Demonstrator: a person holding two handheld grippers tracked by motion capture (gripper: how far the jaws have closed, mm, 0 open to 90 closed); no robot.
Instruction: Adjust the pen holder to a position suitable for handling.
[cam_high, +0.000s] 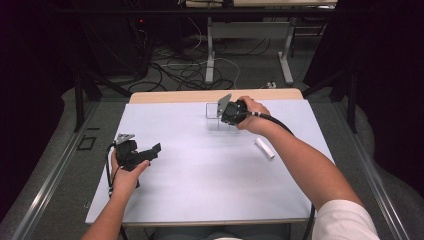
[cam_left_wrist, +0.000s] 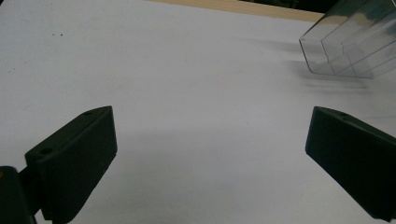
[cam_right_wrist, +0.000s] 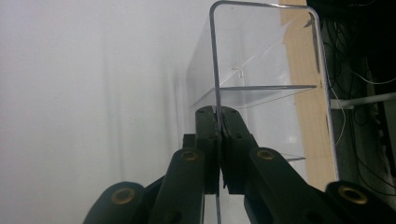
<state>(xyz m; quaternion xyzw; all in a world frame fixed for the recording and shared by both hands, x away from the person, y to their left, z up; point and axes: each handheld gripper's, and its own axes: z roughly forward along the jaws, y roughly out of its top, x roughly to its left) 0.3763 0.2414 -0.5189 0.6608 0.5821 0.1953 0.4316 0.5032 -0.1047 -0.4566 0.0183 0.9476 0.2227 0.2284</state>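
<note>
A clear plastic box with inner dividers (cam_high: 216, 117) stands on the white table (cam_high: 200, 175) near its far edge. My right gripper (cam_high: 231, 113) is shut on one thin wall of the clear box (cam_right_wrist: 261, 70), its jaws pinching the wall's edge (cam_right_wrist: 217, 116). My left gripper (cam_high: 150, 152) hovers over the table's left side, open, with nothing between its fingers (cam_left_wrist: 74, 158). The box (cam_left_wrist: 350, 42) shows at the upper right of the left gripper view, well beyond the jaws.
A small white cylinder (cam_high: 265, 148) lies on the table right of centre, under the person's right forearm. A wooden strip (cam_high: 215, 95) runs along the table's far edge. Cables and metal frame legs (cam_high: 210, 55) sit on the floor beyond.
</note>
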